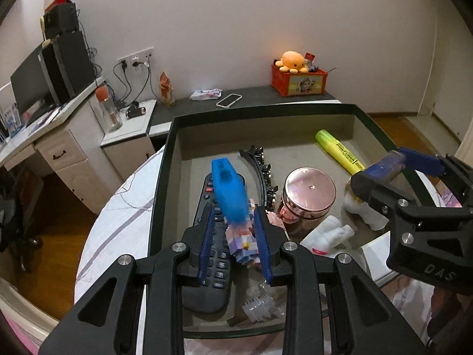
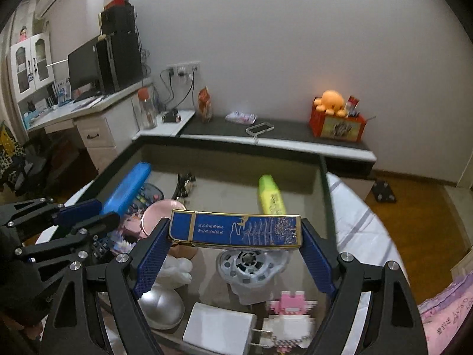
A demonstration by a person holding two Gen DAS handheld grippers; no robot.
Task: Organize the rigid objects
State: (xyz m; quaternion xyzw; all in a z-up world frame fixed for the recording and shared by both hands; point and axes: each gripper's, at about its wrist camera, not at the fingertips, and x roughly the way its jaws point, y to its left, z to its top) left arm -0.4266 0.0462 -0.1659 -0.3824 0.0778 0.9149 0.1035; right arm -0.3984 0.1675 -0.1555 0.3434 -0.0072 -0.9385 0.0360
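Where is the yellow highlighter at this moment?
In the left wrist view, the yellow highlighter lies in the tray, far right, beyond the pink round tin.

Left wrist view: sits just behind the left gripper (image 1: 233,236), looking forward and steeply down into the dark-rimmed tray (image 1: 165,159) from close range; the white wall fills the far background.
Right wrist view: sits just behind the right gripper (image 2: 236,236), angled down over the same tray's (image 2: 323,177) right side, equally near.
Cross-sight: each view catches the other gripper at its edge.
Shared ground: tray contents, yellow highlighter (image 1: 340,151) (image 2: 270,195), counter (image 1: 260,96) (image 2: 295,134), orange box (image 1: 298,81) (image 2: 337,125).
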